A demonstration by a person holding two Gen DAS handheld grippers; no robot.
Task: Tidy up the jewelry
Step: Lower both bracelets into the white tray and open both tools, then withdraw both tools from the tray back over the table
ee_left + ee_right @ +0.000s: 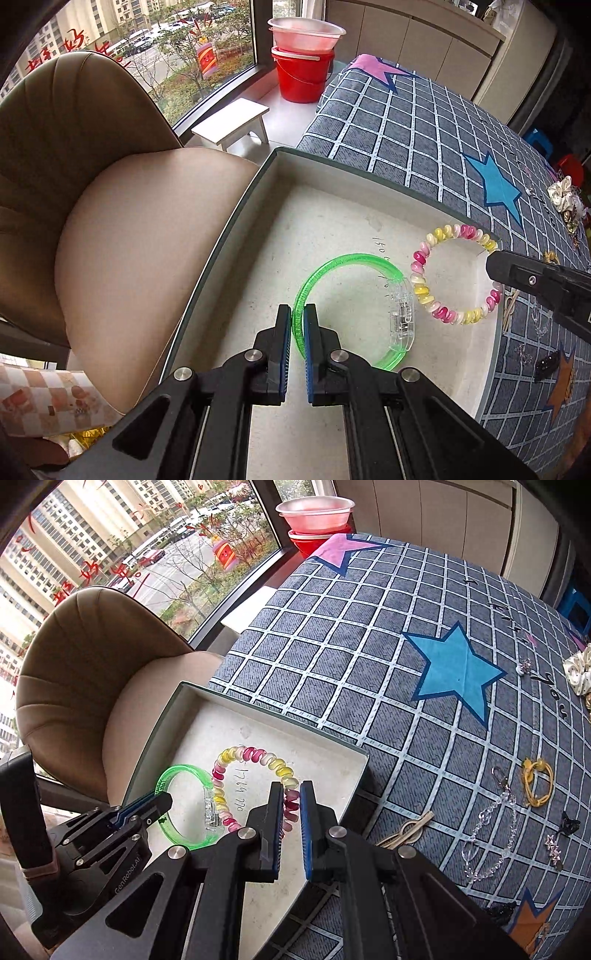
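Observation:
A shallow white box [332, 206] [332, 760] sits at the table's left edge. My left gripper [297, 314] [162, 801] is shut on a green translucent bangle [343, 260] [177, 771] with a clear clasp, inside the box. My right gripper [292, 794] [495, 266] is shut on a pink, yellow and white spiral bracelet [436, 243] [255, 755], which hangs over the box beside the bangle.
The table has a grey checked cloth [369, 646] with stars. On it to the right lie a yellow cord ring [537, 781], a clear bead chain [491, 834], a beige hair tie [410, 829], clips and a white scrunchie [580, 672]. A tan chair [92, 184] stands to the left.

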